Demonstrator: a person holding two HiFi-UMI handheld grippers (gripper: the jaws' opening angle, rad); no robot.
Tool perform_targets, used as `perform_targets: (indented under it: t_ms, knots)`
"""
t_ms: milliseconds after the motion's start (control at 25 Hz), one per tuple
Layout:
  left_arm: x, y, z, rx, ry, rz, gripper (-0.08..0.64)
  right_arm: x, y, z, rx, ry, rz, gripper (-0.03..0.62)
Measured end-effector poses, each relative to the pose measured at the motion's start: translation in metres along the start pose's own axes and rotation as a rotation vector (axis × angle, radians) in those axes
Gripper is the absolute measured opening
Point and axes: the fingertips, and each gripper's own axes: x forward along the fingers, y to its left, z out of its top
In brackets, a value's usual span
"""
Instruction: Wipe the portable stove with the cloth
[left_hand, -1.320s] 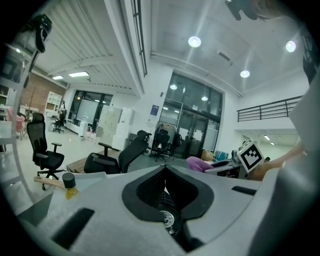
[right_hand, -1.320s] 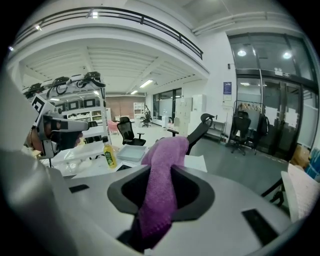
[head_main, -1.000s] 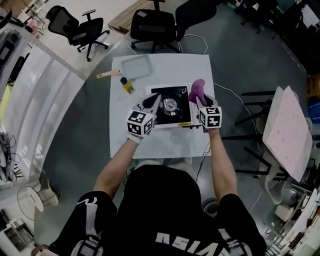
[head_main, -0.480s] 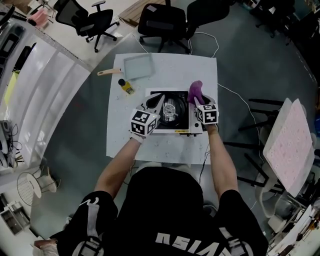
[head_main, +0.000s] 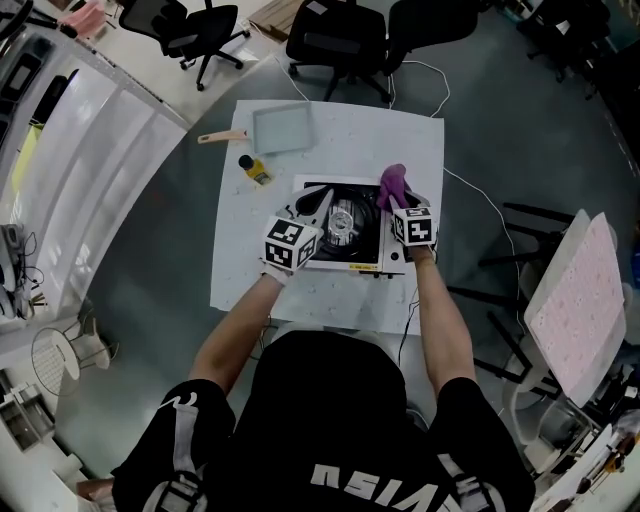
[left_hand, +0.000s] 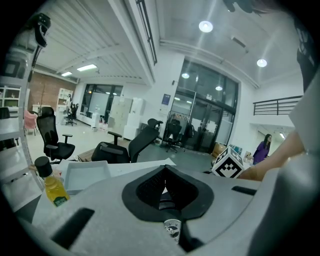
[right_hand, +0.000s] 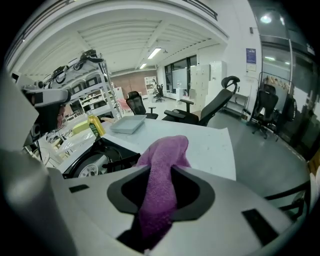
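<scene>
- Right gripper (right_hand: 160, 176): jaws clenched on the purple cloth (head_main: 391, 184). A fold of the cloth juts beyond the tips, and the grip width matches that of a second ago.
- Change, right side: compared with the head view of a second ago, this gripper has come lower and tipped nose-down. That brings the cloth to the right-hand edge of the portable stove (head_main: 338, 230), next to the burner (right_hand: 91, 170). No view shows whether the cloth touches the stove top yet.
- Left gripper (head_main: 308, 204): jaws together, with nothing between them. It has eased down slightly and sits over the stove's near-left part.
- Portable stove: lies flat in the middle of the white table (head_main: 330, 298), in the same place on the table as in the earlier head views.
- Reading for the task: the approach looks almost complete and the wiping itself has probably not begun. The next move most likely calls for pressing the cloth flat onto the stove top and sweeping it across. The closed left gripper is well placed to steady the stove body.
- Bystanders: a yellow bottle (left_hand: 51, 183) and a grey tray (head_main: 280, 128) stand beyond the stove, well apart from both grippers.
</scene>
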Motion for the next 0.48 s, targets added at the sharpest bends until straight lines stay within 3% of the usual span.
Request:
perform_targets:
  t_ms: [480]
  knots:
    - [-0.0056,0.0041,-0.0042,-0.009,0.003,0.007,0.003,-0.0053,-0.0042,-0.0085,0.030,0.005,-0.010,0.111]
